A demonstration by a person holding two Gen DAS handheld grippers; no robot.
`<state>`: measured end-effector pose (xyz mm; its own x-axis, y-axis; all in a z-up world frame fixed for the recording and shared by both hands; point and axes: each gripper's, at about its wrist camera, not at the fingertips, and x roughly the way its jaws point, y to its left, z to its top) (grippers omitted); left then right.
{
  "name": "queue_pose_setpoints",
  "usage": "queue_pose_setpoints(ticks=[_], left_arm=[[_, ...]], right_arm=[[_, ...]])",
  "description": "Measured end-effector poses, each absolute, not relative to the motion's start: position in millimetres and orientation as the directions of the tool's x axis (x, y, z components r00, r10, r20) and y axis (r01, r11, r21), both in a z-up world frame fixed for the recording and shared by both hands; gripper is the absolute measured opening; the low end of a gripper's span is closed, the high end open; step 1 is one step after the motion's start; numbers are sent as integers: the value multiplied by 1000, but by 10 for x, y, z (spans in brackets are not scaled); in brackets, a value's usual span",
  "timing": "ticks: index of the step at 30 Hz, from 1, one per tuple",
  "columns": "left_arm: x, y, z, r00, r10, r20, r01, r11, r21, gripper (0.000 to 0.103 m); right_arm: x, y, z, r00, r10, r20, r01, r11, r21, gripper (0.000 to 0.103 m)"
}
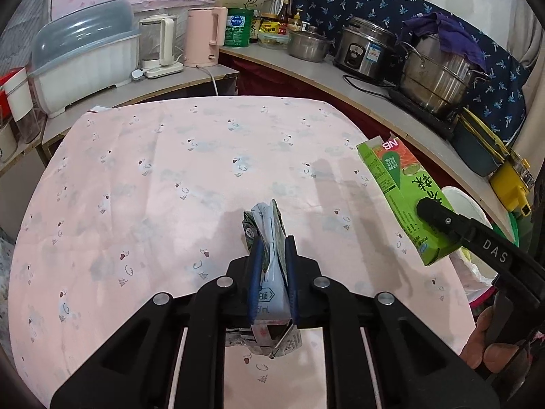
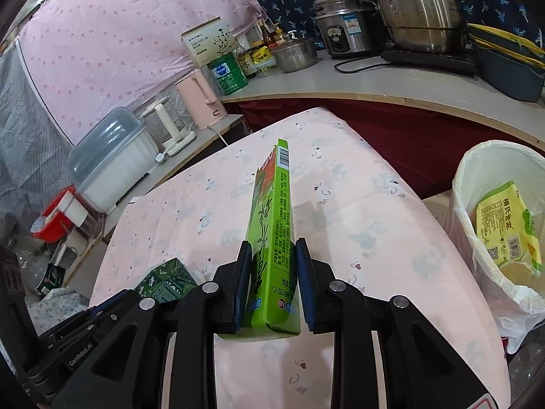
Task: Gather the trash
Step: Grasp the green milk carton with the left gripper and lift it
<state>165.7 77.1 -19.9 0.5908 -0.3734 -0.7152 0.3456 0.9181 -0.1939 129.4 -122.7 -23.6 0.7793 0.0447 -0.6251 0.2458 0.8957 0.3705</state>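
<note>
Right wrist view: our right gripper (image 2: 272,272) clamps the green carton (image 2: 276,238) lengthwise, lined trash bin (image 2: 470,225) near right; left gripper (image 1: 272,272) pinches a crushed milk carton (image 1: 269,248).

A table (image 1: 153,177) draped in a pink patterned cloth (image 1: 211,143) fills the frame's centre, its top bare.

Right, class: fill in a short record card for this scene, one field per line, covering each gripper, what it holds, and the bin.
left gripper: shut on crushed milk carton
right gripper: shut on green box
bin: white, bag-lined, beside table, holds a yellow packet
tablecloth: pink, patterned
</note>
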Motion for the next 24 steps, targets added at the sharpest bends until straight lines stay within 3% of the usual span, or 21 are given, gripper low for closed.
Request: queue_pose_setpoints(ticks=[6,10,16,17,18,19,20,24], left_arm=[[1603,697,-97,595,-382,-707,358,914,-193,10],[1594,610,-18,594,-393,-702,373,907,-193,0],[1533,502,-119,563,-381,-734,397,903,-165,2],[1501,506,-179,554,-371,-745,395,905,-157,7],[1470,525,-235,544,-363,-756,392,907,-153,25],[1429,561,-291,538,-361,-762,392,907,-152,50],[1386,602,-341,542,-354,-762,386,911,-148,63],[1332,675,-530,507,-331,-796,372,917,-144,64]], right_arm=[[1188,-1312,-175,792,37,-609,251,890,381,25],[1136,-1370,-129,800,27,-600,257,887,383,25],[1051,-1454,-156,796,29,-605,265,882,390,25],[1035,-1464,-165,795,29,-606,265,882,390,25],[1013,-1471,-172,794,26,-607,266,883,386,25],[989,-1470,-175,794,21,-608,267,886,380,25],[970,-1467,-175,794,18,-608,267,888,375,25],[928,-1473,-199,794,22,-607,270,883,384,25]])
